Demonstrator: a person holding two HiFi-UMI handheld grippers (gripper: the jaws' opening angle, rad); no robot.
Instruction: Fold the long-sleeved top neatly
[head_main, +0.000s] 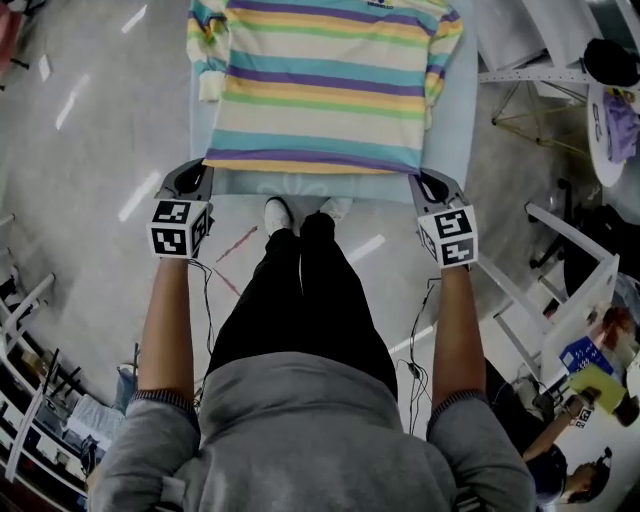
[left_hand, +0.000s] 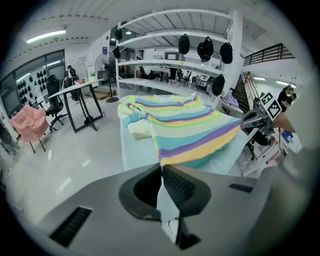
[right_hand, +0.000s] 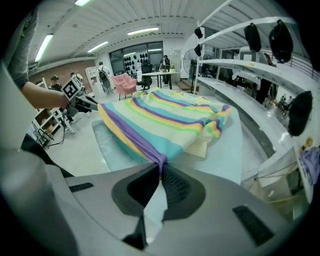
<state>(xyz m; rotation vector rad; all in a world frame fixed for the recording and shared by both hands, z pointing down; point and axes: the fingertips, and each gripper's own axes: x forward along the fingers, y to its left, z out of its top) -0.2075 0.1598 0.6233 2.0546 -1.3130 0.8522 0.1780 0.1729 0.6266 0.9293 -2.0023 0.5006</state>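
Nearest the person, both pairs of jaws are pressed together on cloth. The left gripper (head_main: 203, 168) pinches one hem corner of the striped long-sleeved top (head_main: 330, 90), and the right gripper (head_main: 422, 180) pinches the other. The top lies flat on the pale blue table (head_main: 455, 130), hem toward the person, with a cream cuff (head_main: 210, 88) at its left side. Farther off, the small dark print (head_main: 378, 5) at the neckline is too small to read. The collar is cut off by the frame's upper edge.
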